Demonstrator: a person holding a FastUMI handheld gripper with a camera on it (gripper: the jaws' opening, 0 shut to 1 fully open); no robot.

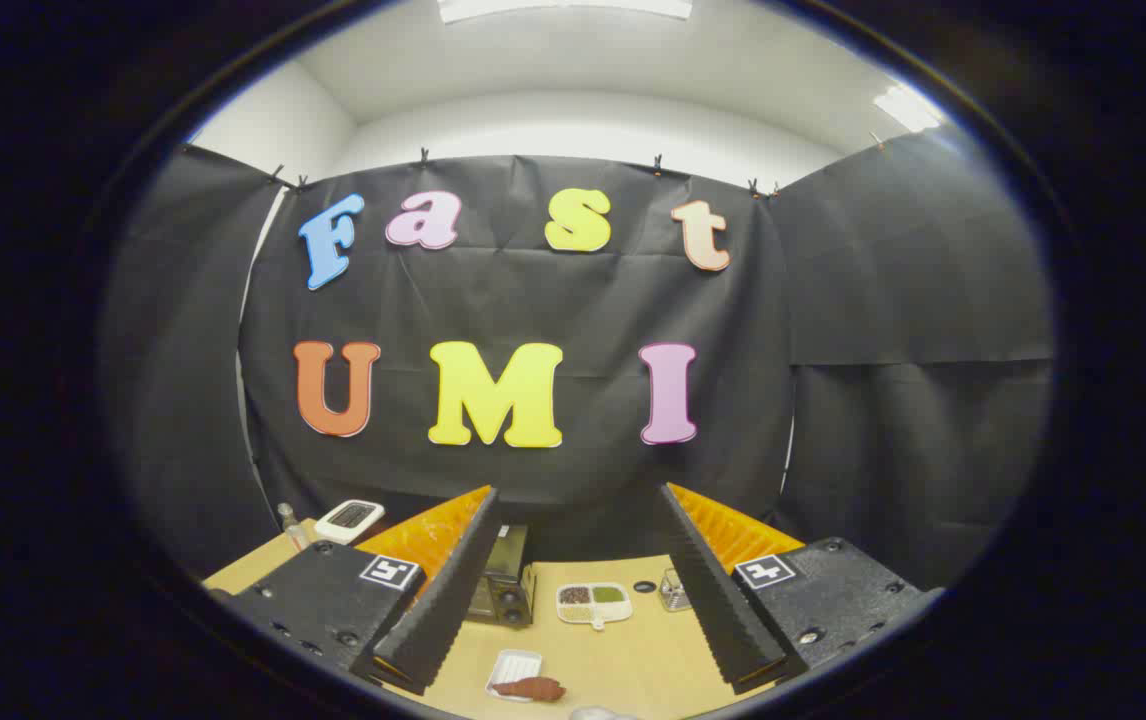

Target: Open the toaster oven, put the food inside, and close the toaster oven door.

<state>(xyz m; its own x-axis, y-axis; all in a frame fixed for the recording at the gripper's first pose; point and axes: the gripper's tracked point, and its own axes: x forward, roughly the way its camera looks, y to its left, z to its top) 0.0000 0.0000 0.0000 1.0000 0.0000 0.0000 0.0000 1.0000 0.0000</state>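
Black cloth backs your pale wooden worktop (pixel 633 660). Your gripper (pixel 583 660) is spread wide and holds nothing; the toaster oven (pixel 503 588) stands shut just past its left finger, and the food (pixel 531 688) waits on a white tray (pixel 511 668) between the fingers, ready once you open the door.

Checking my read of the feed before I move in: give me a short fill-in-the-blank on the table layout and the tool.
1. The tool has its fingers ____, with nothing between them.
2. The brown food lies on a small ____ tray.
3. The toaster oven door is ____.
4. The divided dish sits beside the toaster oven, between the two ____.

Missing words: open; white; closed; fingers
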